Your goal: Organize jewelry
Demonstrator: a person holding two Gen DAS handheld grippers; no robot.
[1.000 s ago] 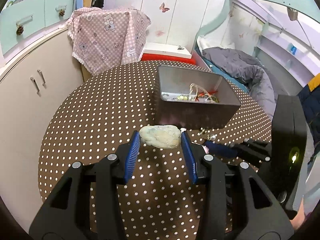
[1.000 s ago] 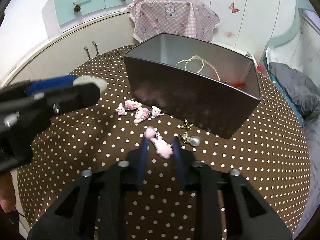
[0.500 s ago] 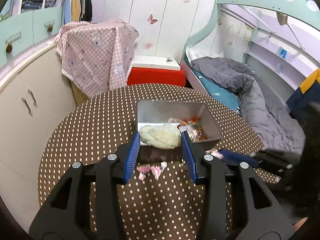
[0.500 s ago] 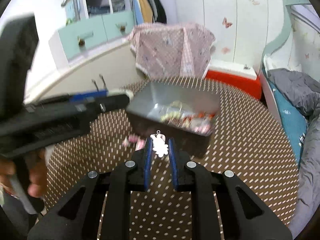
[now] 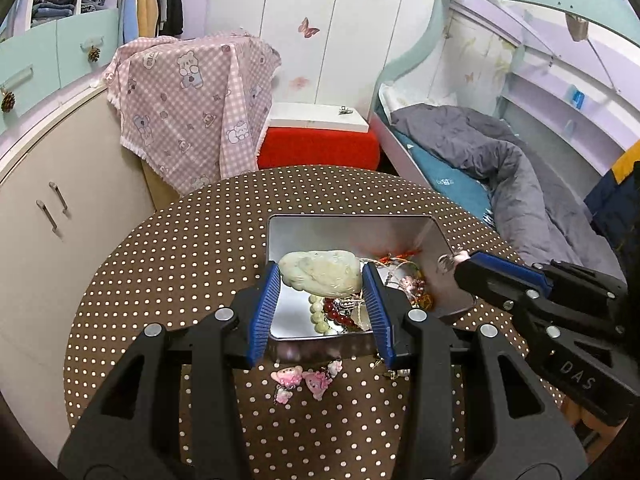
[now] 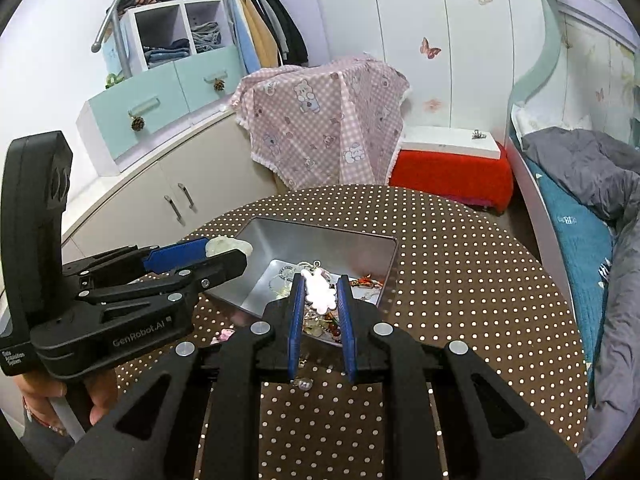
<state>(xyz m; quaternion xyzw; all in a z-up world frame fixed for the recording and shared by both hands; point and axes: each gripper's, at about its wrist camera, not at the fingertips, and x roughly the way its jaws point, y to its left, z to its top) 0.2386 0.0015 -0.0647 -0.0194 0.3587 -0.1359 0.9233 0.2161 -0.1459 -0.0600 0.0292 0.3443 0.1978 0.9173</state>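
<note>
Holding both pieces over the metal tin, I have two drops pending. My left claw is clamped on a pale green jade pendant, hanging above the tin's near-left part. My right claw is clamped on a pink charm above the tin's contents. Beads and cords already lie inside, so much is sorted, I judge. Left to collect: the pink charms on the polka-dot surface just near the tin, plus a small pearl earring.
</note>
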